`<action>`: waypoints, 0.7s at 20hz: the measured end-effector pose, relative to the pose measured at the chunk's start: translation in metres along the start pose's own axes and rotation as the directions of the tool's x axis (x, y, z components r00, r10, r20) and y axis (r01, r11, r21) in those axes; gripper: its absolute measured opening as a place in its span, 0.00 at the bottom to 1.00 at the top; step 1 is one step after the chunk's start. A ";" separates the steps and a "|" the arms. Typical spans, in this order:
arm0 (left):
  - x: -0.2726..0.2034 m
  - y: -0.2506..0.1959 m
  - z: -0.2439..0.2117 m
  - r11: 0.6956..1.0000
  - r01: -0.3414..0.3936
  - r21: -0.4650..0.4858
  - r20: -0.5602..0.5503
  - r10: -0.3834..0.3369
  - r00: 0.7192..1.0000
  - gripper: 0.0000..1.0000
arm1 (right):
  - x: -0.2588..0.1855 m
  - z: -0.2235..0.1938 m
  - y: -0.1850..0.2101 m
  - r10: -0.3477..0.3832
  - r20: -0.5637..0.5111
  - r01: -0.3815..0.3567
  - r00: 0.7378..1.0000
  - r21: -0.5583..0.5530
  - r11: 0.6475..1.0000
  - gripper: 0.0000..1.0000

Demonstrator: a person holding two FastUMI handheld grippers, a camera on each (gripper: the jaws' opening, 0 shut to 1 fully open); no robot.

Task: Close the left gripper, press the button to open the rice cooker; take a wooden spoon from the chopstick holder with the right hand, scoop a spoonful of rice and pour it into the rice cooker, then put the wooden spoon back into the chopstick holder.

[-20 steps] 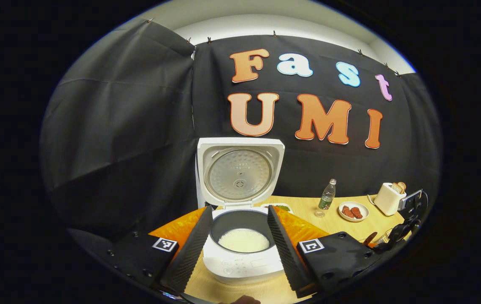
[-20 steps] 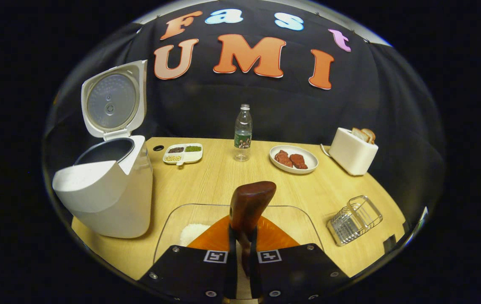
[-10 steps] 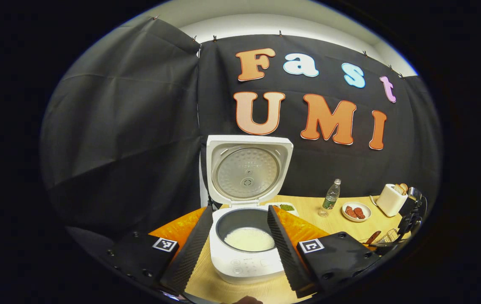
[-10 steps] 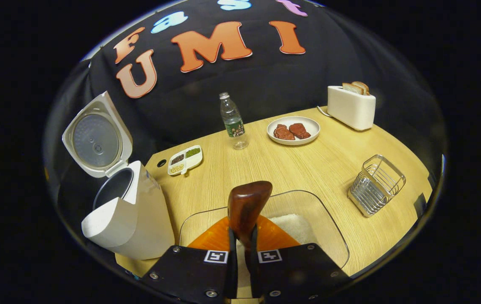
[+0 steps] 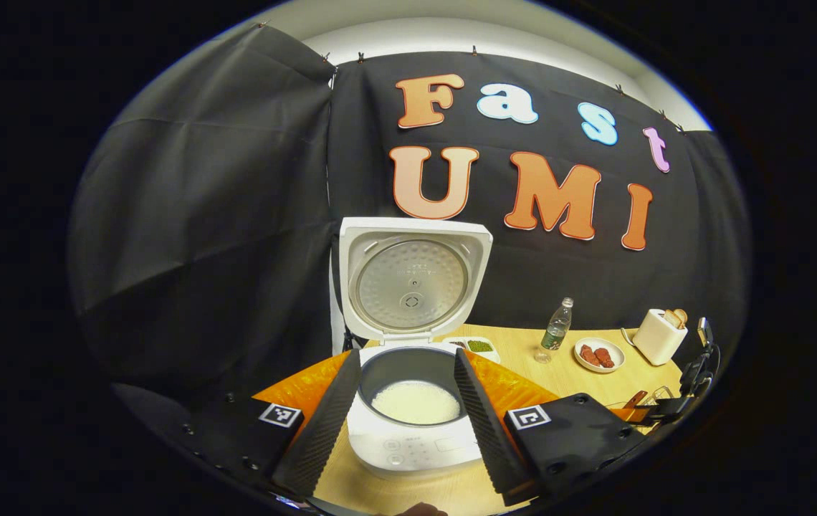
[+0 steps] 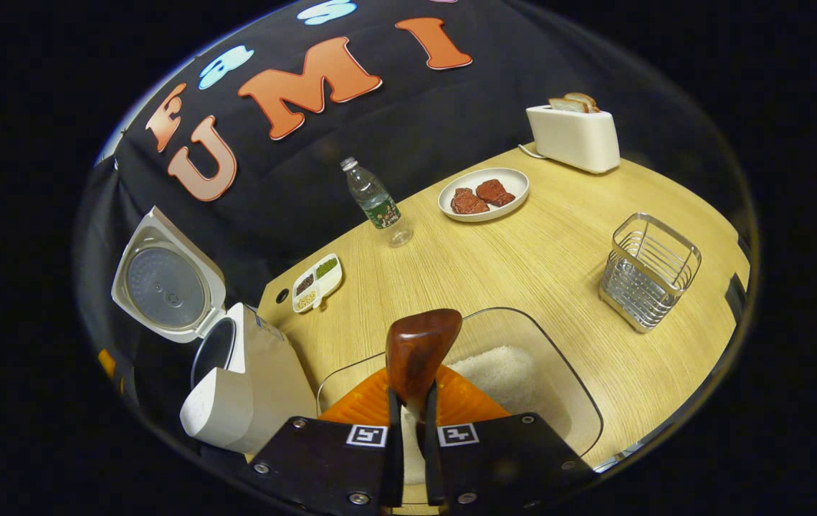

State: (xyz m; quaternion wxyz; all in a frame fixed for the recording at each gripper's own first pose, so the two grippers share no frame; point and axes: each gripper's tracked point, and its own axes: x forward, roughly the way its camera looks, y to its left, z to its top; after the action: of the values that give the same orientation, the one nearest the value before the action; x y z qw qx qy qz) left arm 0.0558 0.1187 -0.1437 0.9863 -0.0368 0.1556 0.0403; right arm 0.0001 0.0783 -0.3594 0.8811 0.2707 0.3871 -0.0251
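The right gripper clenches the wooden spoon; the left gripper hangs released. I'd swing right and lower the spoon upright into the chopstick holder

Your rice cooker is white and stands on the desk with its lid swung fully up, the ribbed metal inner plate facing you; the dark inner pot holds a flat layer of white rice. The wooden spoon is dark reddish-brown, its rounded bowl pointing up and forward over a clear container with a heap of rice. Your chopstick holder is a square wire basket standing upright on the desk, well apart from the cooker.
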 end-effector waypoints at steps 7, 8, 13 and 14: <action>-0.002 -0.004 0.001 1.000 -0.004 0.017 0.000 0.004 1.000 0.94 | -0.002 -0.005 0.016 0.050 -0.034 -0.050 0.998 0.011 0.999 0.11; -0.003 -0.005 0.001 1.000 -0.004 0.016 -0.002 0.004 1.000 0.89 | -0.003 -0.005 0.017 0.060 -0.041 -0.059 0.997 0.020 0.998 0.12; -0.005 -0.010 -0.001 1.000 -0.005 0.021 -0.004 0.005 1.000 0.94 | -0.003 -0.008 0.015 0.115 -0.082 -0.106 0.990 0.102 0.989 0.12; -0.005 -0.013 0.000 1.000 -0.003 0.020 -0.004 0.003 1.000 0.90 | -0.004 -0.009 0.012 0.128 -0.091 -0.117 0.988 0.123 0.985 0.11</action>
State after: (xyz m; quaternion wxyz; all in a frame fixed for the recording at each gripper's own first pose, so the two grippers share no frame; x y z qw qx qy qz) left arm 0.0525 0.1058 -0.1419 0.9862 -0.0267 0.1583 0.0404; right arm -0.0056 0.0922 -0.3557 0.8432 0.3464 0.4106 0.0197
